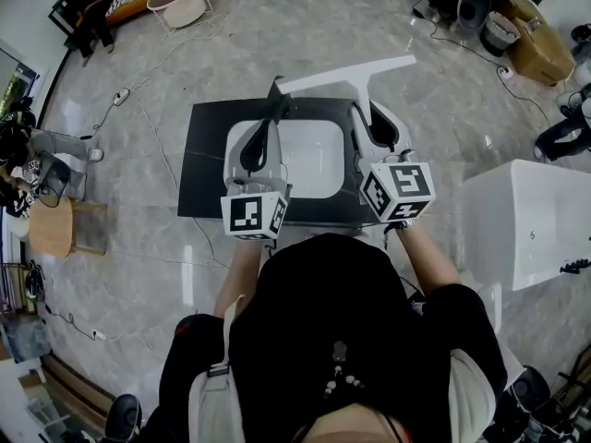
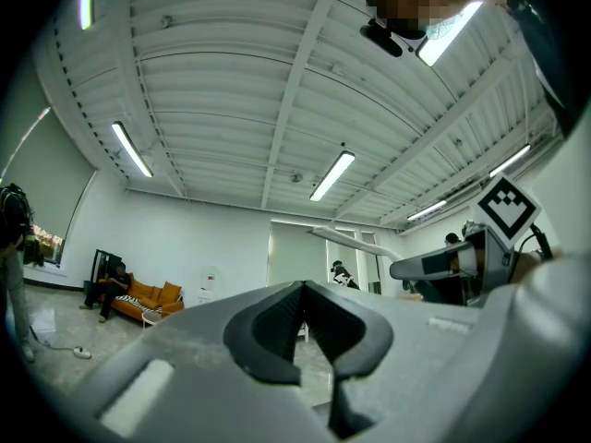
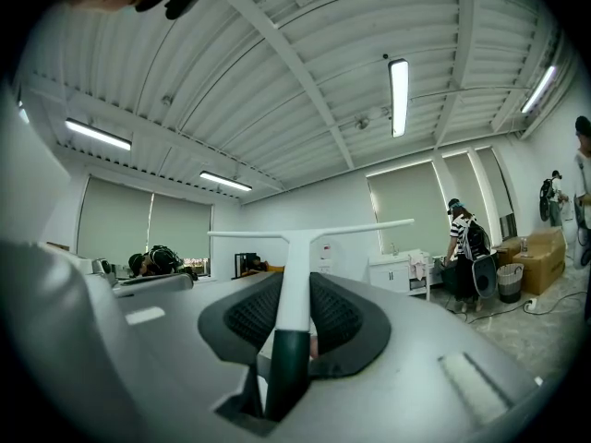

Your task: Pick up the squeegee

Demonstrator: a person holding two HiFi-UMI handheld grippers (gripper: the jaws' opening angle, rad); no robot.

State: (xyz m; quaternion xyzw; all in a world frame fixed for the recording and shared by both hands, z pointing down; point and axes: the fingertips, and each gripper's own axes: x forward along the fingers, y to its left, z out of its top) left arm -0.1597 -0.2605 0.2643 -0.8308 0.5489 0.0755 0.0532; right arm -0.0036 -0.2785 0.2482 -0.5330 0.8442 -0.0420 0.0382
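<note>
Left gripper (image 1: 276, 100), over the white tray (image 1: 309, 160) at its 10 o'clock edge, is clenched on nothing, tips meeting. Right gripper (image 1: 365, 109), at the tray's 2 o'clock, clamps the squeegee (image 1: 346, 74) by its handle, with the blade at 12 o'clock, apparently raised off the dark surface (image 1: 199, 173). The pick-up looks done, and only holding seems left

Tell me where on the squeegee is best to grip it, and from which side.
Grip the squeegee by its straight handle, coming from the handle's free end, as the right gripper does now. The handle is a narrow rod that fits between the jaws; the blade is a wide thin crossbar.
</note>
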